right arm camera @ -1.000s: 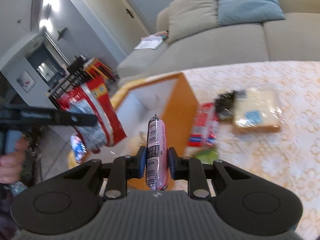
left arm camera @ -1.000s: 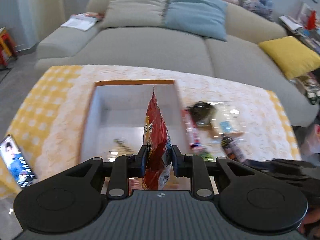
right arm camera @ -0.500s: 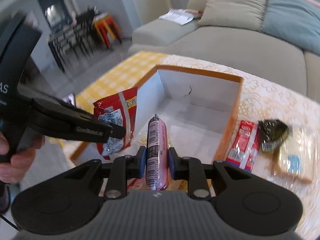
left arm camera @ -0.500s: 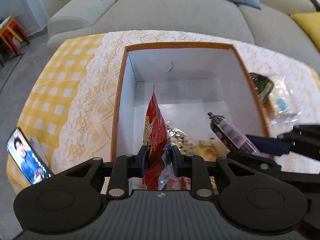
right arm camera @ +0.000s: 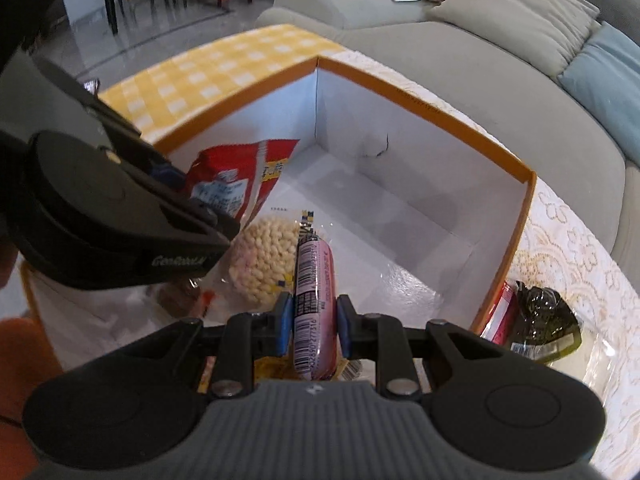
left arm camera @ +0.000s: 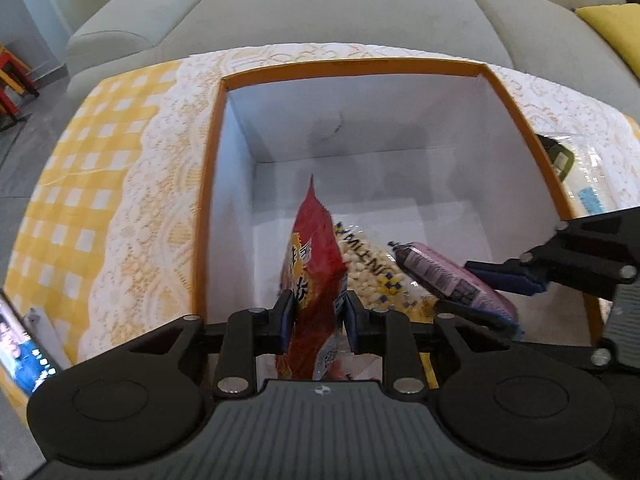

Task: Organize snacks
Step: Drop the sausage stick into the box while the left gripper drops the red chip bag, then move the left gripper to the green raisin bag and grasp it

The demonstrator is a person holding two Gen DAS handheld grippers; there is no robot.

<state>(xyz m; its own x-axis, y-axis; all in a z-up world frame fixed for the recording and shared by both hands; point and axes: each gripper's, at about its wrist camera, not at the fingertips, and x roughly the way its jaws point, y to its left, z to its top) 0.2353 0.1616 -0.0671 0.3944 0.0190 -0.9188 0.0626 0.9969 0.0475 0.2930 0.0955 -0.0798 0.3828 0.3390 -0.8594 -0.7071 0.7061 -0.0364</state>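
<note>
Clear peanut bag (right arm camera: 262,258), orange-rimmed box (left arm camera: 520,116), sofa (left arm camera: 340,8)

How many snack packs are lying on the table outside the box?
3: a red pack against the outer wall of the box, a dark packet beside it, and a clear-wrapped item just past that. More may be hidden from view.
</note>
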